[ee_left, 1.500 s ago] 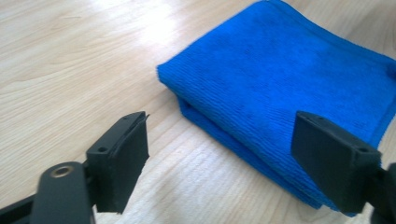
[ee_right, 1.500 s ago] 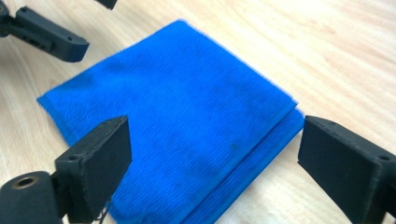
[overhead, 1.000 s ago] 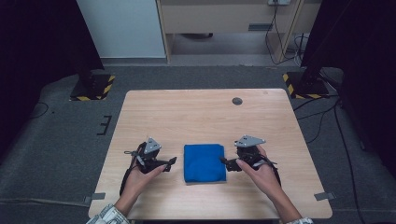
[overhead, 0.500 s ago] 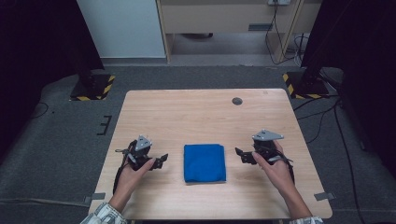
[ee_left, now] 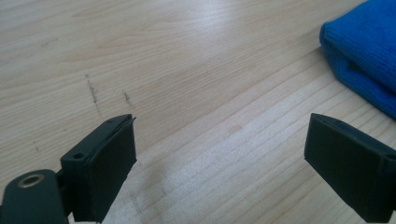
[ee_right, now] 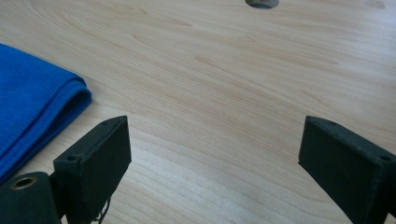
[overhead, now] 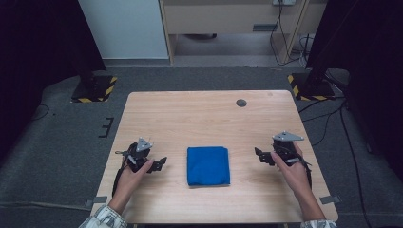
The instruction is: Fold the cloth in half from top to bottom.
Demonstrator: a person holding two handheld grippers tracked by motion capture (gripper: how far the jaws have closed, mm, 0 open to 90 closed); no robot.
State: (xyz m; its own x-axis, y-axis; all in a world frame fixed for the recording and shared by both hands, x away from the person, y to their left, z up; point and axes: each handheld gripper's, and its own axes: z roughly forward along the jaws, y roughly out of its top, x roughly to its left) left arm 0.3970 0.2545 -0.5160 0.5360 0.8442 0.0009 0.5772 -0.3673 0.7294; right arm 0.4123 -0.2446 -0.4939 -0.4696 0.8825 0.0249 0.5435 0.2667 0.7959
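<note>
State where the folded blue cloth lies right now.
In the high view the folded blue cloth lies on the table, near its front edge, between the left gripper and right gripper, touching neither.

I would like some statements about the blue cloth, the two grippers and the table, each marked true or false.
1. The folded blue cloth lies between the two grippers. True.
2. The left gripper is shut on the cloth. False: its jaws stand open, apart from the cloth.
3. The right gripper is open. True.
4. The cloth hangs over the edge of the wooden table. False: it lies flat, well inside the edges.
5. A small dark round spot sits near the table's far edge. True.
</note>
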